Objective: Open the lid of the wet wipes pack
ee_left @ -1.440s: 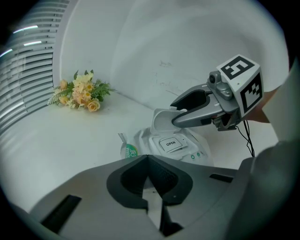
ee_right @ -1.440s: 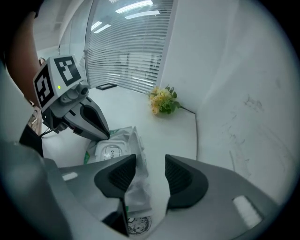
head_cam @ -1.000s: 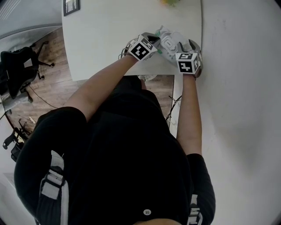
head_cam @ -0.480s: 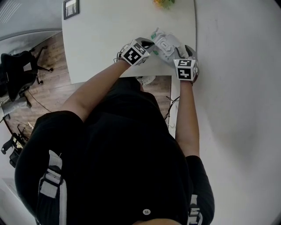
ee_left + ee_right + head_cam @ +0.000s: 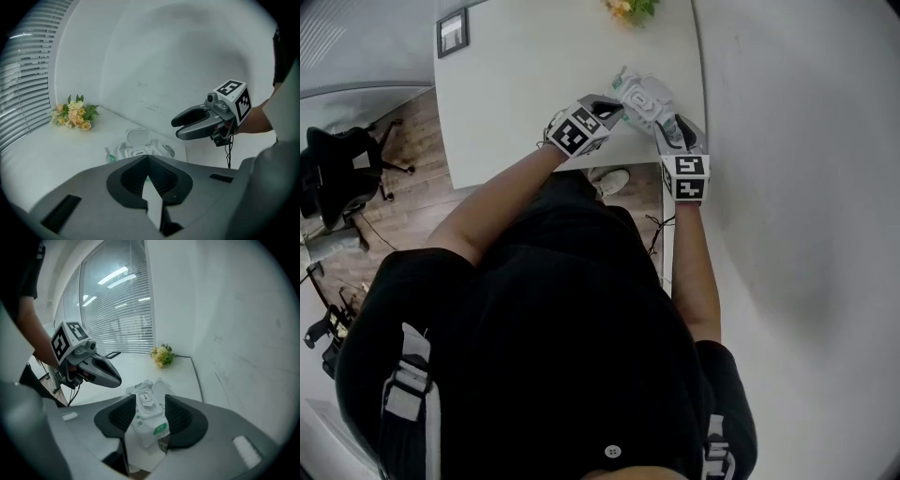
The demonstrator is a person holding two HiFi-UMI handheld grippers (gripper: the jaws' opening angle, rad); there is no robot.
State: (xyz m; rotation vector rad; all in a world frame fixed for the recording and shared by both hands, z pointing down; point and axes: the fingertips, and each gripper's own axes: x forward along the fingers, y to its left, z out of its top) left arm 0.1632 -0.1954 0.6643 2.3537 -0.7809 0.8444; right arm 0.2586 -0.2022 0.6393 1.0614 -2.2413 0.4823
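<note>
Much of the wipes pack (image 5: 149, 423) is hidden. Its near end disappears between the pads of the right gripper (image 5: 150, 398), which is clamped on it. In the left gripper view that gripper's own body cuts off the pack's lower half. Whether the pack rests on the white table (image 5: 525, 75) or is held just above it, I cannot tell. Its round lid (image 5: 138, 137) stands flipped up at the far end. The left gripper (image 5: 147, 160) has its jaws drawn together on nothing, tips just beside the pack and apart from it. A bunch of flowers (image 5: 74, 112) lies well beyond, by the wall.
</note>
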